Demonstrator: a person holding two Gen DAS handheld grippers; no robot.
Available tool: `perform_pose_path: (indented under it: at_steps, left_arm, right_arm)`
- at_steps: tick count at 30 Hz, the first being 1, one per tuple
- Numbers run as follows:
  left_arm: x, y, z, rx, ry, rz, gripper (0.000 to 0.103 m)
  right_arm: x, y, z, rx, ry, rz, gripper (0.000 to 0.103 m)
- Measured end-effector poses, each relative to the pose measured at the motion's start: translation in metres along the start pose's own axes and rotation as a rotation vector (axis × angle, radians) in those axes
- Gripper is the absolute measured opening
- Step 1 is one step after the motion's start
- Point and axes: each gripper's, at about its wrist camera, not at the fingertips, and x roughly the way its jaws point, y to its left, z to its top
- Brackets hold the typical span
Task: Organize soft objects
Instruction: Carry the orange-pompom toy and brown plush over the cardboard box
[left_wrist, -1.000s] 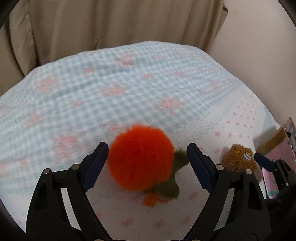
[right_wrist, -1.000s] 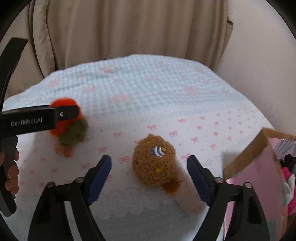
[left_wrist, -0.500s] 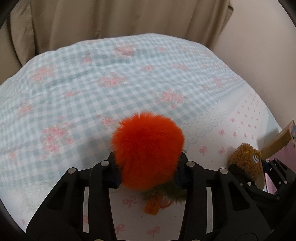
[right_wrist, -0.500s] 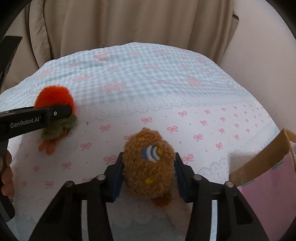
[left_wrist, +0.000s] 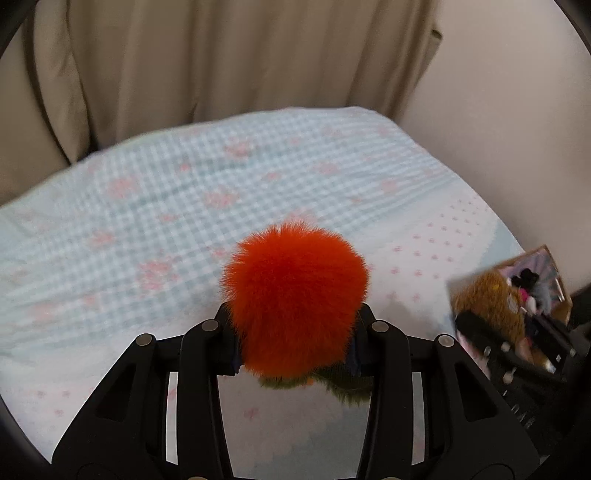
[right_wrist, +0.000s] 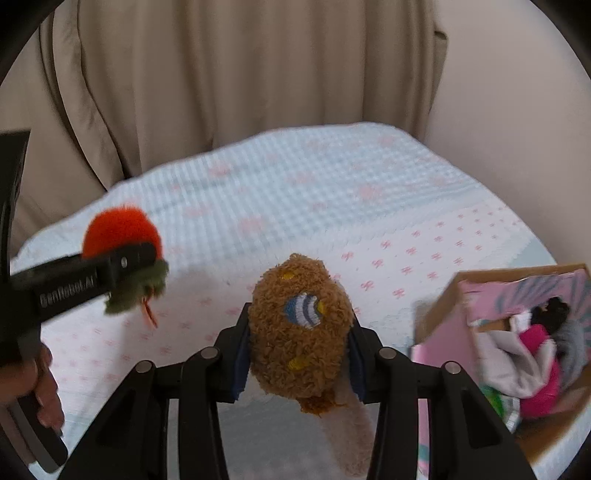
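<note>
My left gripper (left_wrist: 295, 350) is shut on a fluffy orange pom-pom toy (left_wrist: 295, 302) with olive-green fur underneath, held above the bed. It also shows in the right wrist view (right_wrist: 122, 236), held at the left by the left gripper (right_wrist: 125, 266). My right gripper (right_wrist: 299, 354) is shut on a brown curly plush toy (right_wrist: 299, 332) with a blue-striped patch, lifted off the bedspread. That plush (left_wrist: 487, 306) shows blurred at the right edge of the left wrist view, in front of the box.
A pink cardboard box (right_wrist: 517, 332) holding several soft items stands at the right on the bed (right_wrist: 332, 206); it also shows in the left wrist view (left_wrist: 543, 280). Beige curtains (right_wrist: 258, 74) hang behind the bed. A wall is at the right.
Both grippers closed on their toys and have lifted them off the bedspread. The right gripper has moved toward the pink box, which now shows its open top.
</note>
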Motion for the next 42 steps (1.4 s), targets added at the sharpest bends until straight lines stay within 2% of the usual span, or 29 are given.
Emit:
perform_pose_path:
  at_steps: [8,13,19,23,31,35,42]
  left_arm:
    - [-0.106,-0.048,0.024,0.040,-0.028,-0.004,0.037]
    - [-0.157,-0.088,0.039,0.062,-0.049,-0.019,0.037]
    - [-0.192,-0.142,0.051,0.086,-0.058,-0.045,0.037]
    - [-0.203,-0.186,0.051,0.094,-0.044,-0.057,0.037]
    - [-0.180,-0.286,0.032,0.076,0.043,-0.019,0.037]
    - [-0.135,-0.336,0.021,0.050,0.117,-0.002,0.037]
    - [-0.055,-0.381,0.010,-0.002,0.208,0.027,0.037]
  right_arm:
    - [-0.099,-0.019,0.034,0.128,-0.015,0.040,0.040]
    - [-0.154,-0.047,0.052,0.190,-0.036,0.041,0.040]
    - [-0.202,-0.102,0.062,0.237,-0.053,0.027,0.040]
    - [-0.217,-0.146,0.063,0.253,-0.038,0.027,0.040]
    - [-0.225,-0.245,0.048,0.235,0.026,0.068,0.040]
    - [-0.205,-0.296,0.042,0.234,0.073,0.100,0.040]
    - [-0.148,-0.354,0.041,0.237,0.151,0.154,0.040]
